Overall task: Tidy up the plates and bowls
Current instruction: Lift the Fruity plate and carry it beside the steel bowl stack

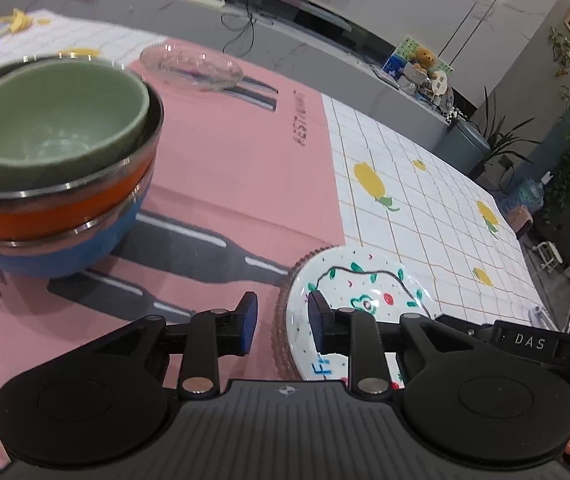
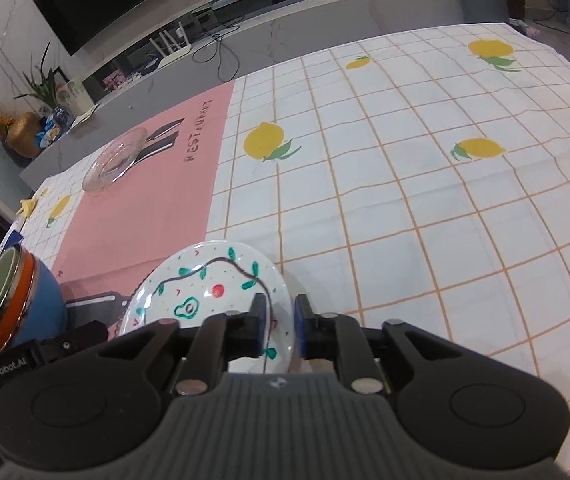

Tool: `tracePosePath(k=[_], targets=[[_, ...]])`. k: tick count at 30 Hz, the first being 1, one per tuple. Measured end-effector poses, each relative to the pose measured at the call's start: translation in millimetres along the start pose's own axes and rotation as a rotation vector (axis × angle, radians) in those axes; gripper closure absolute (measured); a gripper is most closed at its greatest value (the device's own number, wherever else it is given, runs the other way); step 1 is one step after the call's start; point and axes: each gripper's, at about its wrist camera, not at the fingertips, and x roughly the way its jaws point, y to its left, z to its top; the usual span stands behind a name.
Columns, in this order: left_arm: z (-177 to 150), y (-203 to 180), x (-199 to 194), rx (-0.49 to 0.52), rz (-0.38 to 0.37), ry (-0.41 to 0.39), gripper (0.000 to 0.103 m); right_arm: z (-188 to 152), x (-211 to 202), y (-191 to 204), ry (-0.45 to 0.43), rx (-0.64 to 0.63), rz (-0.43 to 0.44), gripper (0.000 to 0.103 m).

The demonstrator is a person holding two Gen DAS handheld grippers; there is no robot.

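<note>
A white plate painted with green leaves and an avocado (image 1: 365, 280) (image 2: 205, 276) lies on a ribbed clear plate (image 1: 285, 284) at the near edge of the pink mat. My left gripper (image 1: 282, 322) straddles the plates' left rim, jaws apart, pads not pressing. My right gripper (image 2: 281, 324) straddles the right rim with a small gap at the pads. To the left stands a stack: a green bowl (image 1: 57, 120) in an orange bowl (image 1: 45, 216) in a blue bowl (image 1: 61, 252) (image 2: 41, 300). A clear glass dish (image 1: 191, 66) (image 2: 115, 164) sits at the mat's far end.
The pink mat (image 1: 225, 160) lies on a white lemon-print tablecloth (image 2: 405, 200) that stretches to the right. Behind the table runs a grey counter (image 1: 305, 52) with a router and cables. Yellow peel-like scraps (image 1: 17, 20) lie at the far left corner.
</note>
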Motion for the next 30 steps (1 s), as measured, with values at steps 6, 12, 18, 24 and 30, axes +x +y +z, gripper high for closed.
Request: tracePosePath(k=[6, 12, 18, 24, 30], targets=[[-2, 6, 2, -0.056, -0.058, 0.023, 0.081, 1, -6, -11, -0.004, 0.078, 0.001, 0.084], [-1, 5, 3, -0.070, -0.060, 0.030, 0.081, -1, 0, -16, 0.050, 0.116, 0.031, 0.098], [-2, 5, 4, -0.070, -0.056, 0.031, 0.083, -1, 0, -8, 0.038, 0.062, 0.021, 0.098], [-3, 1, 4, -0.053, -0.044, 0.029, 0.083, -2, 6, -6, 0.057, 0.027, 0.011, 0.096], [-3, -5, 2, -0.006, -0.013, 0.017, 0.086, -1, 3, -4, 0.042, 0.032, 0.006, 0.092]])
